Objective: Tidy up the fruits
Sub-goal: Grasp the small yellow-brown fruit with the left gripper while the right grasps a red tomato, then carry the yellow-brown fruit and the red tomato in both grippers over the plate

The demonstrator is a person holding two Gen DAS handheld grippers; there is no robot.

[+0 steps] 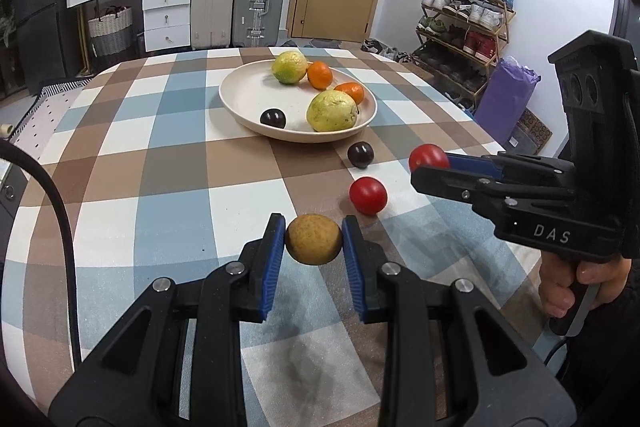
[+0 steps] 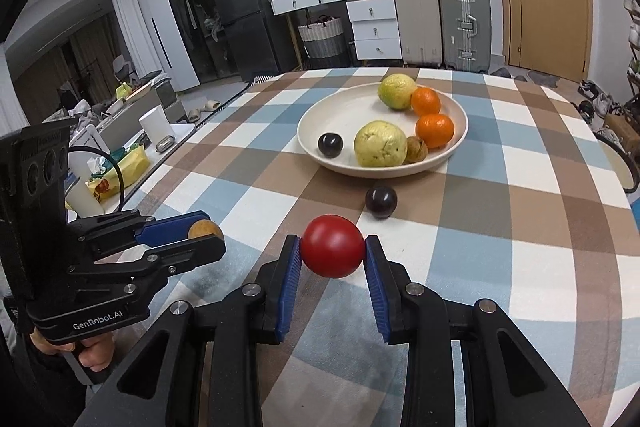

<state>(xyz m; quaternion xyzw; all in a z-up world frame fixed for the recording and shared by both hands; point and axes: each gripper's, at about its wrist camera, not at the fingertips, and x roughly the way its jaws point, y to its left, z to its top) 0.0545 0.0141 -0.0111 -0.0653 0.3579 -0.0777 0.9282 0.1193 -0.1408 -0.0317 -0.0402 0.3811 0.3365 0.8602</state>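
My left gripper [image 1: 314, 239] is shut on a brown round fruit [image 1: 313, 238], held just above the checked tablecloth; it also shows in the right wrist view [image 2: 206, 229]. My right gripper [image 2: 333, 247] is shut on a red round fruit [image 2: 332, 245], which the left wrist view shows too [image 1: 428, 157]. A second red fruit [image 1: 368, 195] and a dark plum [image 1: 360, 154] lie on the cloth. The cream plate [image 2: 316, 119] holds two yellow-green guavas [image 2: 380, 143], two oranges [image 2: 435, 130], a dark plum [image 2: 330, 145] and a small brown fruit [image 2: 417, 149].
The round table's right edge [image 1: 480, 131] is close to a shoe rack [image 1: 464, 23] and a purple bag [image 1: 506, 99]. Suitcases [image 1: 236, 3] and white drawers [image 1: 166, 15] stand behind the table. A low cluttered table [image 2: 120, 147] is at the left.
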